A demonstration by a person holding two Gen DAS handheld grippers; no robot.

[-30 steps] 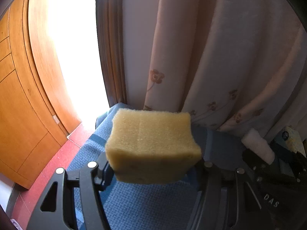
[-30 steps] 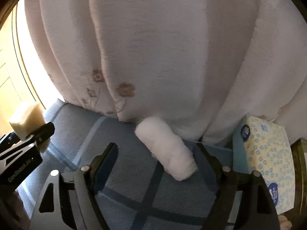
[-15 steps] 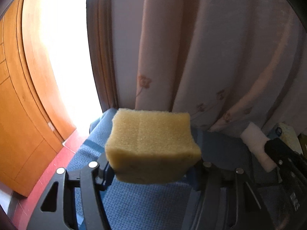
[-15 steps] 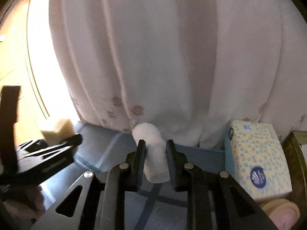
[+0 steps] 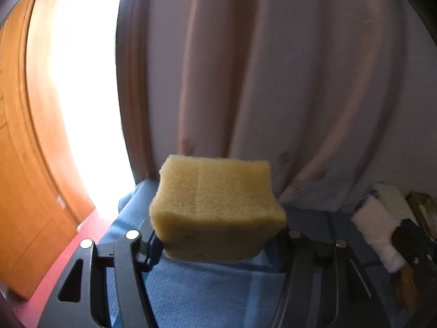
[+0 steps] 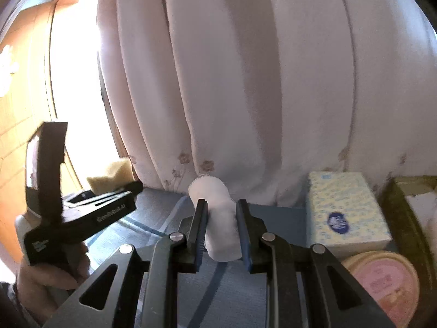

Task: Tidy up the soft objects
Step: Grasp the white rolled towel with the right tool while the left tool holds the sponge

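Observation:
A thick yellow sponge [image 5: 215, 210] fills the middle of the left wrist view, squeezed between the fingers of my left gripper [image 5: 218, 242], which is shut on it above the blue cloth [image 5: 207, 295]. In the right wrist view my right gripper [image 6: 221, 207] is shut on a white roll of soft cloth [image 6: 218, 224], held upright and lifted off the blue surface [image 6: 161, 213]. The same white roll [image 5: 377, 232] shows at the right edge of the left wrist view. The left gripper [image 6: 131, 187] with the sponge [image 6: 112, 176] appears at the left of the right wrist view, held by a hand [image 6: 46, 276].
A pale flowered curtain [image 6: 245, 82] hangs close behind the surface. A blue-dotted tissue pack [image 6: 344, 213] and a round pink-lidded tub [image 6: 382, 281] lie at the right, beside a dark box edge [image 6: 404, 218]. An orange wooden door [image 5: 24, 164] and bright window are at the left.
The right gripper closed on the white roll, which had lain on the blue surface, and lifted it upright. The left gripper with the sponge tilted up slightly.

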